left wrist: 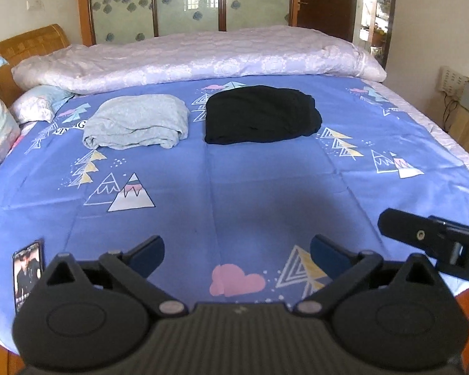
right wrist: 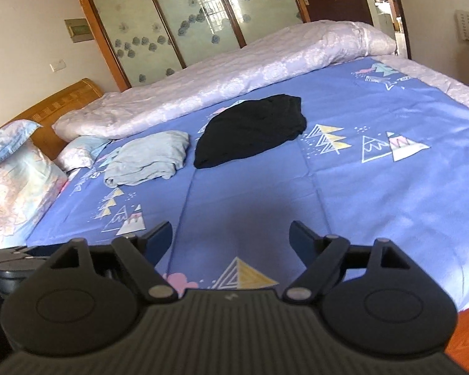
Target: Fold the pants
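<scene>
Folded black pants (left wrist: 261,114) lie on the blue patterned bed sheet (left wrist: 234,187), far ahead of both grippers; they also show in the right wrist view (right wrist: 250,131). A folded light grey garment (left wrist: 137,122) lies to their left, and it shows in the right wrist view too (right wrist: 148,157). My left gripper (left wrist: 237,251) is open and empty above the near part of the sheet. My right gripper (right wrist: 231,239) is open and empty, also near the bed's front edge. The right gripper's body (left wrist: 434,237) shows at the right of the left wrist view.
A rolled pale quilt (left wrist: 203,56) lies along the far side of the bed. Pillows (right wrist: 15,181) and a wooden headboard (left wrist: 28,47) are at the left. A phone (left wrist: 28,270) lies on the sheet at the near left. A cabinet (left wrist: 466,118) stands at the right.
</scene>
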`<act>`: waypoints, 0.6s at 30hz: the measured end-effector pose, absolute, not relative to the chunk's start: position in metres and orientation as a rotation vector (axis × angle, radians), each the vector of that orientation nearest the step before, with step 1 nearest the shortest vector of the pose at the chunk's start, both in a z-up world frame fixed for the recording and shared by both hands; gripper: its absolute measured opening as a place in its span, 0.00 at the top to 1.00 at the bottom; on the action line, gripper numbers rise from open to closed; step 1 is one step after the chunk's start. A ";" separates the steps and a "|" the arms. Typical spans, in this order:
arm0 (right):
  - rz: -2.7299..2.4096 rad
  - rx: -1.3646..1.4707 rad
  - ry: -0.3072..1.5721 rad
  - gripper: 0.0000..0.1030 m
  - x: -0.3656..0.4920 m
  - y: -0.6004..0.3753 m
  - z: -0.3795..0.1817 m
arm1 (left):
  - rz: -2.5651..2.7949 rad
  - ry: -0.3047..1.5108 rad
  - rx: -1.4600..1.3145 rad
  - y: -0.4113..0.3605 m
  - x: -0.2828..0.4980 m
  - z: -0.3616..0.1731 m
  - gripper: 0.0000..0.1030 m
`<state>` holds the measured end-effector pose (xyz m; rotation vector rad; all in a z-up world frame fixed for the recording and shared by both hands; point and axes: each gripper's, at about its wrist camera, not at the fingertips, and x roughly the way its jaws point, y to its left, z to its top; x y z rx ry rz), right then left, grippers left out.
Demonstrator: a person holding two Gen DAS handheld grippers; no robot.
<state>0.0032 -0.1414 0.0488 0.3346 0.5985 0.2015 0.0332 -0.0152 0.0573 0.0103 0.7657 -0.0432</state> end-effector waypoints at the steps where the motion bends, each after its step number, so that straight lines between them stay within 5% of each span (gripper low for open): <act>1: 0.205 0.342 0.603 0.18 0.004 -0.142 0.048 | -0.049 0.764 -0.001 -0.014 0.032 0.057 0.00; 18: 0.154 0.399 0.678 0.18 0.010 -0.149 0.021 | 0.075 0.782 0.045 -0.008 0.031 0.044 0.00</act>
